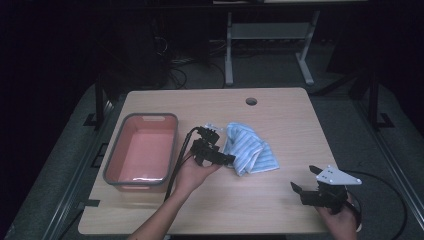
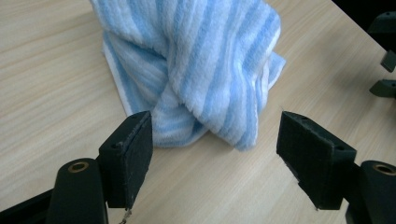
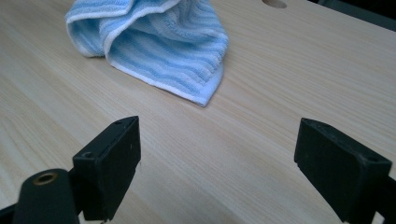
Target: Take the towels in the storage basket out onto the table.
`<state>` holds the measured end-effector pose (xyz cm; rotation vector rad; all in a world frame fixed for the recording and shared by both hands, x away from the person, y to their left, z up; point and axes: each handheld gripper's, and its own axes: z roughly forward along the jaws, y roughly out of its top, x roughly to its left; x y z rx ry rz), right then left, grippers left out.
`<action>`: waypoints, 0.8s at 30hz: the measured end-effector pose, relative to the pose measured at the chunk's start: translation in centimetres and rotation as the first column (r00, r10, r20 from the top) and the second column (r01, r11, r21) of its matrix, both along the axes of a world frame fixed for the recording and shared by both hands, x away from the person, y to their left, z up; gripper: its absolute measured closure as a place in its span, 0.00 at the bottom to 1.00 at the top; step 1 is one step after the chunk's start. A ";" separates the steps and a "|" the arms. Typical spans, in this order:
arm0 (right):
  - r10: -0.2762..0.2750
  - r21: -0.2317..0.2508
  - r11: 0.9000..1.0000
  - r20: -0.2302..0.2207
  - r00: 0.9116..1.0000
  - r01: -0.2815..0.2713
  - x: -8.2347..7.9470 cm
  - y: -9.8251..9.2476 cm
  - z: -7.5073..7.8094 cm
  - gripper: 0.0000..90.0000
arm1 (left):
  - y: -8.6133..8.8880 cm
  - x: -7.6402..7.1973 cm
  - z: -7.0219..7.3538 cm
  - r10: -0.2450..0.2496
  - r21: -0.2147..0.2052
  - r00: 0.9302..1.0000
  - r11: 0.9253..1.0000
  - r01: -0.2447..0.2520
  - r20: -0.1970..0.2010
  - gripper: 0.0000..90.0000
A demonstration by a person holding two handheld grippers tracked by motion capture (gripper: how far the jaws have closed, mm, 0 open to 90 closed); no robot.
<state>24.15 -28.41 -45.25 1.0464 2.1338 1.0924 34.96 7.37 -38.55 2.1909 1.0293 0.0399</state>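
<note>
A crumpled towel of soft cloth with light blue and white stripes [image 1: 248, 149] lies near the middle of the pale wooden counter [image 1: 280, 115]. It is bunched and folded over itself, with one pointed corner toward the person's side.

The left gripper [image 1: 219, 146], black and held in the person's left hand [image 1: 192, 172], is just at the left edge of the towel in the high view. In the left gripper view its two black fingers [image 2: 128, 156] stand wide apart, one on each side of the lowest fold of the towel [image 2: 196, 65]. The pads do not press on the cloth; the towel's fold hangs just in front of the gap between them, and bare wood shows between the fingers.

The right gripper [image 1: 304, 181] is well apart from the towel, near the front right corner of the counter, in the person's right hand [image 1: 340, 217]. It carries a grey three-cornered plate [image 1: 337, 175] on top. In the right gripper view its fingers [image 3: 112, 163] are also spread open with nothing between them, and the towel [image 3: 154, 42] lies farther off on the wood beyond them.

At the left of the counter stands a rectangular plastic tub with a grey rim and a pink inside [image 1: 116, 152], apart from the towel. A round hole [image 1: 251, 101] is in the far part of the counter.
</note>
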 end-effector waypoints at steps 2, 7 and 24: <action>0.001 -0.001 1.000 0.000 1.000 -0.001 0.0 0.0 0.0 0.16 | 0.2 -0.4 -0.1 0.000 -0.012 1.000 1.000 0.000 0.004 0.30; 0.001 0.001 1.000 -0.002 1.000 -0.001 0.0 0.0 -0.1 0.16 | 0.4 -1.1 -0.4 -0.008 -0.007 1.000 1.000 0.008 0.007 0.30; -0.005 0.002 1.000 -0.008 1.000 0.005 0.0 0.0 -0.3 0.16 | 1.7 -4.9 -1.8 -0.046 -0.022 0.998 0.999 0.047 0.033 0.29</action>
